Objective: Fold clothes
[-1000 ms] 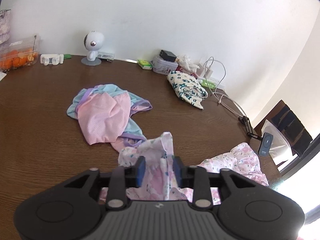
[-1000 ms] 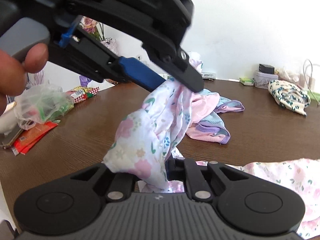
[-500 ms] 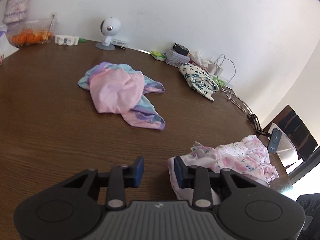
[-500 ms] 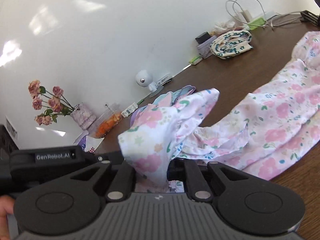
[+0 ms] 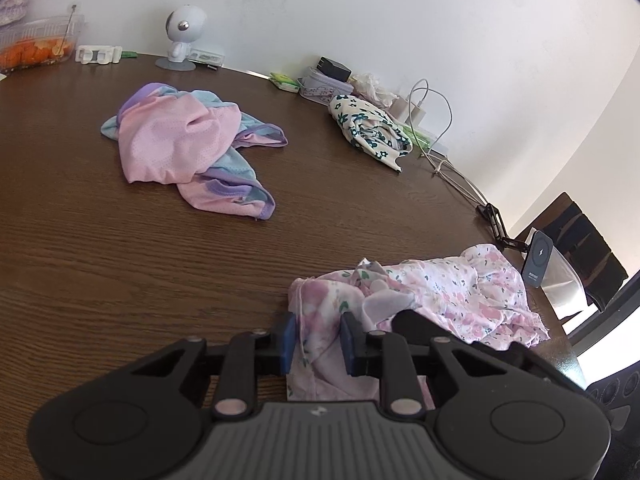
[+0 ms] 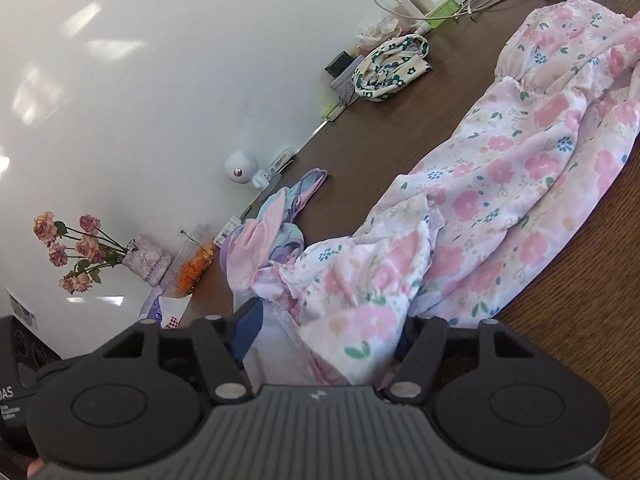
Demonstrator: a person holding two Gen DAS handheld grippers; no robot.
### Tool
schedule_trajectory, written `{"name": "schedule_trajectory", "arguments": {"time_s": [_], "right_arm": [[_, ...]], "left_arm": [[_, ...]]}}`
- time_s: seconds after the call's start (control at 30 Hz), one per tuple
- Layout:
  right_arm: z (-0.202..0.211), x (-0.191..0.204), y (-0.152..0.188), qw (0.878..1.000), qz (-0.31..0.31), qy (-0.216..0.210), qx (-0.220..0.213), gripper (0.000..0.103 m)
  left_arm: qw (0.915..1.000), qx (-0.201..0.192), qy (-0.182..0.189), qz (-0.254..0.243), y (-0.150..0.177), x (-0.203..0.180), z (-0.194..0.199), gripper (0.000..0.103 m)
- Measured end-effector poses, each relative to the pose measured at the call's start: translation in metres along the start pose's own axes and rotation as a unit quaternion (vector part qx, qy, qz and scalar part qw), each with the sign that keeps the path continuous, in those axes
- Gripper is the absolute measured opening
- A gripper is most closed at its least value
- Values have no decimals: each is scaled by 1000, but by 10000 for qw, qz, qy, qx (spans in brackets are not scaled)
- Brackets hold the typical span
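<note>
A pink floral dress (image 5: 444, 292) lies bunched on the brown table near its front right edge. In the right wrist view it (image 6: 516, 168) stretches away to the upper right. My left gripper (image 5: 318, 338) has its jaws a little apart around the dress's near hem, which lies between the blue pads. My right gripper (image 6: 324, 336) is open wide, with dress fabric draped loosely between its fingers; the right fingertip is hidden under the cloth. A pink, blue and purple garment (image 5: 188, 144) lies crumpled mid-table. A cream garment with dark green flowers (image 5: 368, 128) lies by the wall.
Along the wall stand a white round camera (image 5: 182, 36), a clear box of orange food (image 5: 36, 44), a purple tin (image 5: 324, 86), and a charger with cables (image 5: 424, 108). A phone stand (image 5: 538, 258) sits at the right edge. Dried roses (image 6: 76, 252) show at the left.
The dress has come down from being held up between both grippers to lying on the table. My right gripper has opened. My left gripper let go, then moved back around the hem.
</note>
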State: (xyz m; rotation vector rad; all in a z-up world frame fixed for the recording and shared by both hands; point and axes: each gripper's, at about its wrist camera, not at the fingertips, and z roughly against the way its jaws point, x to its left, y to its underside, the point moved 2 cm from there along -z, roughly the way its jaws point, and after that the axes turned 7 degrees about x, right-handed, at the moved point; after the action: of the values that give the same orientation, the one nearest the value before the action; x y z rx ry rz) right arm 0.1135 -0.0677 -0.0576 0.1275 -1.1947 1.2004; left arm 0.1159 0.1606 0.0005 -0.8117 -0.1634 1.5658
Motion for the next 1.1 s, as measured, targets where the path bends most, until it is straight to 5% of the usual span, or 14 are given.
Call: {"name": "schedule_trajectory", "arguments": {"time_s": [0.13, 0.17, 0.23, 0.33, 0.67, 0.73, 0.8, 1.1], "right_arm": [[9, -15, -14, 9996, -212, -133, -162, 67], [6, -17, -18, 9995, -230, -191, -90, 61], [3, -18, -23, 9994, -230, -240, -26, 24], [1, -19, -30, 9996, -180, -221, -42, 8], [6, -18, -53, 9992, 394, -44, 71, 11], [11, -16, -58, 9978, 646, -10, 117, 24], [16, -14, -63, 9958, 897, 24, 163, 50], [38, -3, -84, 9785, 2020, 177, 368, 56]], "left_arm": [[10000, 11, -2, -12, 0, -3, -4, 21], [10000, 2, -16, -41, 0, -4, -4, 21], [10000, -42, -55, -61, -1, -5, -3, 21], [9998, -143, -85, -122, 0, -7, 1, 21], [9967, -205, -80, -777, 2, -33, -13, 16], [9966, -139, -117, -803, 4, -34, -21, 16], [9968, -115, -130, -781, 5, -32, -27, 16], [9980, -184, -17, -608, 10, -23, -33, 18]]}}
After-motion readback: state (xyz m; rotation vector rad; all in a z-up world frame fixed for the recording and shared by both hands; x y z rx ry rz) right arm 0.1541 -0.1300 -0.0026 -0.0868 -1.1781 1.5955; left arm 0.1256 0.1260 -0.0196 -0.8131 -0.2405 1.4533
